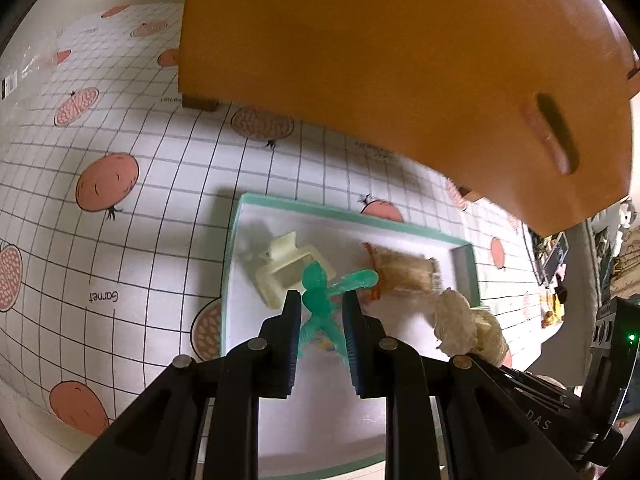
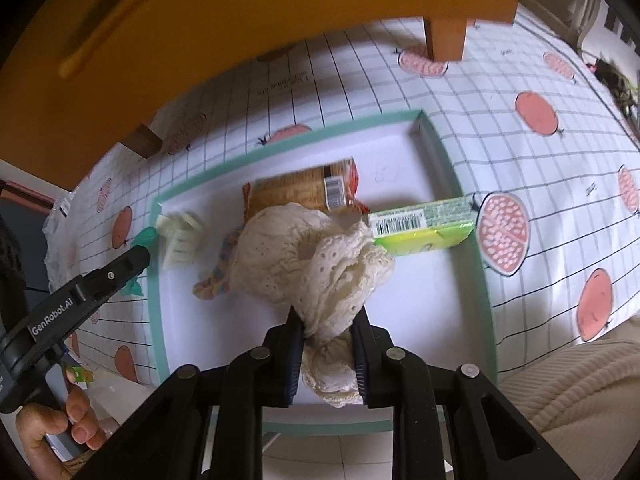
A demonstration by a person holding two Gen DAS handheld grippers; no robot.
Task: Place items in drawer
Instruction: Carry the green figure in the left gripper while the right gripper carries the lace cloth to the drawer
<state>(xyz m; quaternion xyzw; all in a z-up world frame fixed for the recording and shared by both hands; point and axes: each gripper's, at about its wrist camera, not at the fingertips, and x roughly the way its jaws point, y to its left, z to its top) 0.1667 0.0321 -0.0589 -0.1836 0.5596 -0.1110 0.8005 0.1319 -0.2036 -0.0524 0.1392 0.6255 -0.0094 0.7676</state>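
Left gripper [image 1: 320,316]: fingers closed tight, gripping a translucent green rubbery toy figure [image 1: 318,300] around its body; the head and one arm are sticking out past the fingertips.

Right gripper [image 2: 327,344]: fingers closed tight, pinching a bunched cream eyelet-lace cloth [image 2: 316,264] at its lower end; the rest of the cloth is bulging out beyond the tips.

Both held items are hanging over a shallow white tray with a mint-green rim [image 2: 460,184], which is sitting on the surface, covered by a white grid-patterned cloth with pink fruit prints [image 1: 120,200].

Lying in the tray: a cream plastic hair claw clip [image 1: 280,272], a tan snack packet with a barcode [image 2: 304,188] and a lime-green rectangular box [image 2: 420,228] resting against the right rim.

An orange wooden drawer unit with a slot handle [image 1: 400,60] is standing just beyond the tray.

A person's hand [image 2: 60,432] is gripping the left gripper's handle.
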